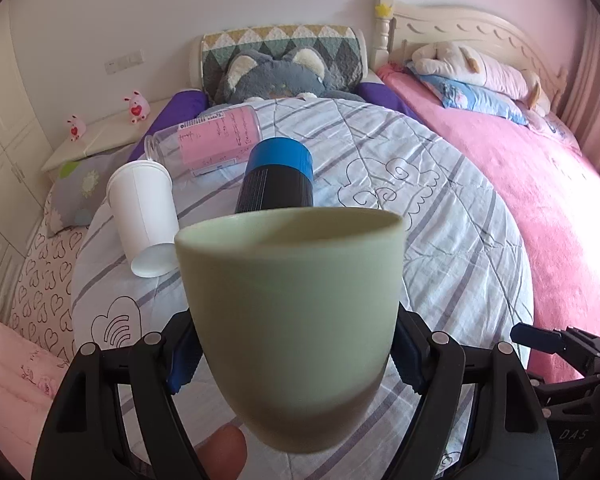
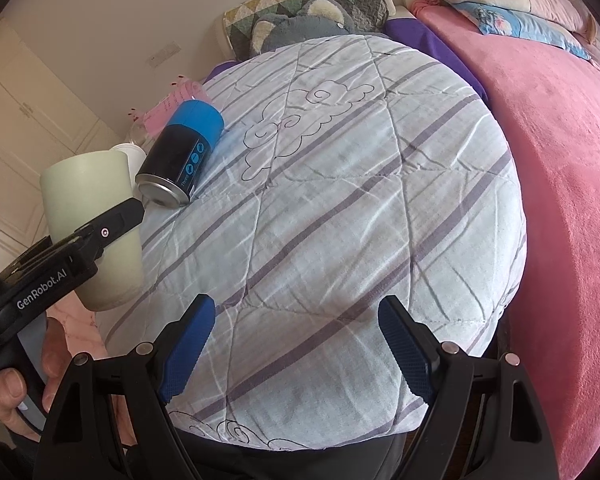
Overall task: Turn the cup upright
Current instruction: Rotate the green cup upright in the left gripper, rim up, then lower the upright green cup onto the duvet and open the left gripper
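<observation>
My left gripper point(image 1: 294, 344) is shut on a pale green cup point(image 1: 292, 320). The cup is upright, rim up, held above the striped quilt. It also shows in the right wrist view point(image 2: 92, 224), at the left, clamped by the left gripper's black finger point(image 2: 116, 224). My right gripper point(image 2: 296, 344) is open and empty over the near part of the quilt, to the right of the cup.
A white paper cup point(image 1: 144, 216), a blue-and-black can point(image 1: 276, 180) and a clear jar with a pink label point(image 1: 208, 140) lie on their sides on the quilt point(image 2: 340, 180). Pink blanket point(image 1: 520, 184) at right. Plush toys and pillows at the headboard.
</observation>
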The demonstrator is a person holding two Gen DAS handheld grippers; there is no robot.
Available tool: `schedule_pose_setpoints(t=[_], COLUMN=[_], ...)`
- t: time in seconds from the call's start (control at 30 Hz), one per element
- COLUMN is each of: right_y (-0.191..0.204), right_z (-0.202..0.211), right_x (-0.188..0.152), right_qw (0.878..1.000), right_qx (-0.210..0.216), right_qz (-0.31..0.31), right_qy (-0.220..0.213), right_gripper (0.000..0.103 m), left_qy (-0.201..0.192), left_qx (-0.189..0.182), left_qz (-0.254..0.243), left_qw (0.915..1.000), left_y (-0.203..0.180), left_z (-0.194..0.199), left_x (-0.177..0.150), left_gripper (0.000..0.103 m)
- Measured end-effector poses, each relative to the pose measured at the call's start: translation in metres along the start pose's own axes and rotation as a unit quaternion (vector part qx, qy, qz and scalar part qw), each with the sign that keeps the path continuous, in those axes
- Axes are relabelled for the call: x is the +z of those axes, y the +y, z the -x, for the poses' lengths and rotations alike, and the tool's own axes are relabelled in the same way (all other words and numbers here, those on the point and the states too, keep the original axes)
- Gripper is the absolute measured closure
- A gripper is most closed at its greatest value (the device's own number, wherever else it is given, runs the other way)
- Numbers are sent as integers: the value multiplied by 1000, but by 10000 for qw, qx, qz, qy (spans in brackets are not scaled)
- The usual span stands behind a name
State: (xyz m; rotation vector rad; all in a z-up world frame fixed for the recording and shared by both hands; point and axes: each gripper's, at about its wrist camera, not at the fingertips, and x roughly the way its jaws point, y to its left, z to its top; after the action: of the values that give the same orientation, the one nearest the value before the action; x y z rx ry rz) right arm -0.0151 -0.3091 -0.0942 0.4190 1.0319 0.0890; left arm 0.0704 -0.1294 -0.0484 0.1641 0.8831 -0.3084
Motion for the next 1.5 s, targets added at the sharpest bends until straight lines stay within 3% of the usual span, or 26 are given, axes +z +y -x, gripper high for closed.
schedule_pose_setpoints(t=[0.63,0.83,1.07,1.3,1.5], right_y=[8,9,11,14,18], right_z=[5,4,5,7,17], right_x=[-4,-5,-5,-4,-4], right_qw=[10000,10000,10000,10000,9997], right_qx=[-16,-10,-24,-8,-7], right_qz=[64,70,75,88,75], right_qy=[-25,-9,-17,-46,-224], right_gripper=[18,18,18,18,18], left_qy=[245,457,231,167,-265], left_qx=[-173,26,-28,-50,-249], left_qz=[-20,-134,-235,-200,-91], left_qw=[9995,9989,9995,9996,9993], left_y=[3,0,0,5,13], left_z=[2,-14,-1,6,43], left_x=[-11,-14,-9,-6,-5], left_gripper=[23,23,8,6,2])
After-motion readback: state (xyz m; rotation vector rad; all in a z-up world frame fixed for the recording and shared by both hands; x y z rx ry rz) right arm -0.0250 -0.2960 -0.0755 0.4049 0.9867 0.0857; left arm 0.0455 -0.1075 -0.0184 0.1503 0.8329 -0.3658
